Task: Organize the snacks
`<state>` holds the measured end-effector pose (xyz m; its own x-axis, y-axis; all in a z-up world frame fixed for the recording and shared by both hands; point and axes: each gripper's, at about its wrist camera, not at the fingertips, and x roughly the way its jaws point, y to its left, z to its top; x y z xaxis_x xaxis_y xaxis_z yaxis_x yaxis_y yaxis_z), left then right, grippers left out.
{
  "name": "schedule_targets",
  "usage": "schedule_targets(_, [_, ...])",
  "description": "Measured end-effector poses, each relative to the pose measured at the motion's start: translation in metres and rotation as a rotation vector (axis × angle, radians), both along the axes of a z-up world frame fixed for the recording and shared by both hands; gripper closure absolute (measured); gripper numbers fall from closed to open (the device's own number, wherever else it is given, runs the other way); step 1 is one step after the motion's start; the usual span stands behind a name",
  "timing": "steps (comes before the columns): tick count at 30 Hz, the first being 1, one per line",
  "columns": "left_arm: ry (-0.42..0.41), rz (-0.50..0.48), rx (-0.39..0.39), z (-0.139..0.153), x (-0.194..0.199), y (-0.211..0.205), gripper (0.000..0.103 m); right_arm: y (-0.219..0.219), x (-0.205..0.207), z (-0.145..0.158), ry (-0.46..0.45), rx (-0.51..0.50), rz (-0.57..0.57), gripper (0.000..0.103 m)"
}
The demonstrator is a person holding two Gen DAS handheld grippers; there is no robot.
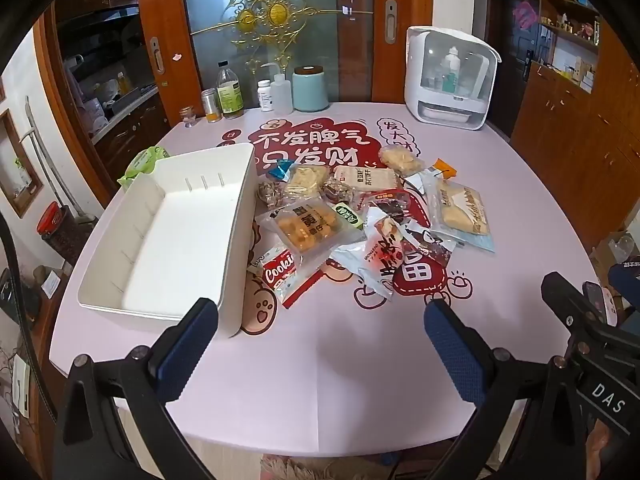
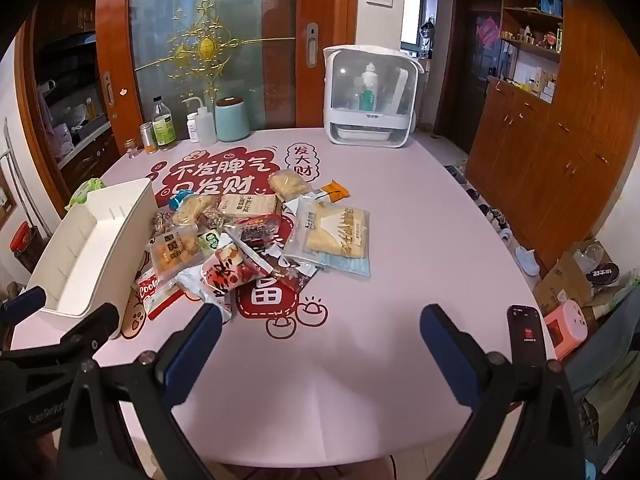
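Clearly legible on the pink worktop [image 1: 320,360] is a large red print with the characters "不发脾气 只发财", beside a smaller bubble reading "发大财". A heap of snack packets [image 1: 360,220] is spread across the middle of this print. Among them, a red and white packet marked "Cookie" [image 1: 280,270] is seen nearest the white storage bin [image 1: 168,232], just beside its right wall. A clear packet of yellow pastry pieces [image 1: 310,226] bearing bold dark characters lies behind it, and a red and white wrapper with black brush lettering [image 1: 386,254] lies to its right. A flat cracker packet with a mountain drawing [image 1: 462,210] is placed at the right edge of the heap. The bin holds nothing and stands left of the heap, with slots along its inner walls.

The left gripper [image 1: 320,332] is held released, its blue-padded fingers spread wide with nothing between them, tilted down over bare worktop; the heap lies ahead of it and the bin ahead to its left. The right gripper [image 2: 320,332] is likewise spread wide and holds nothing, with the heap ahead and to its left. The letters "DAS" are read on the right gripper's body in the left wrist view, and "GenRobot" is partly read at the lower left of the right wrist view.
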<state>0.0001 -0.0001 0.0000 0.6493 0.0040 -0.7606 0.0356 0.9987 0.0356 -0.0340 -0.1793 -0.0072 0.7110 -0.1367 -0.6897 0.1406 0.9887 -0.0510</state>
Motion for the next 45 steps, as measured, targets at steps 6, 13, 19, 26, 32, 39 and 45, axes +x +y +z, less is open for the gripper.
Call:
schedule_targets(6, [0.003, -0.002, -0.002, 0.000, 0.000, 0.000, 0.001, -0.002, 0.000, -0.001, 0.003, 0.010, 0.006, 0.003])
schedule_targets(13, [0.003, -0.002, -0.005, 0.000, -0.001, -0.001, 0.001, -0.008, -0.004, -0.001, 0.004, 0.014, 0.006, 0.003])
schedule_targets(19, [0.002, -0.001, -0.006, 0.000, -0.002, -0.001, 0.001, -0.004, -0.004, -0.001, 0.010, 0.027, 0.012, 0.003])
schedule_targets(26, [0.014, -0.001, -0.010, 0.000, -0.004, -0.009, 0.001, -0.004, -0.009, 0.002, 0.012, 0.052, 0.036, 0.003])
schedule_targets(32, [0.029, -0.010, -0.038, -0.002, -0.008, -0.005, 0.001, -0.003, -0.010, 0.002, 0.010, 0.053, 0.035, 0.003])
schedule_targets(39, [0.034, -0.011, -0.041, -0.002, -0.008, -0.005, 0.001, -0.005, -0.013, 0.002, 0.011, 0.056, 0.034, 0.003])
schedule_targets(45, [0.012, -0.007, -0.025, -0.001, -0.011, -0.009, 0.001, -0.009, -0.016, 0.004, 0.003, 0.070, 0.036, 0.003])
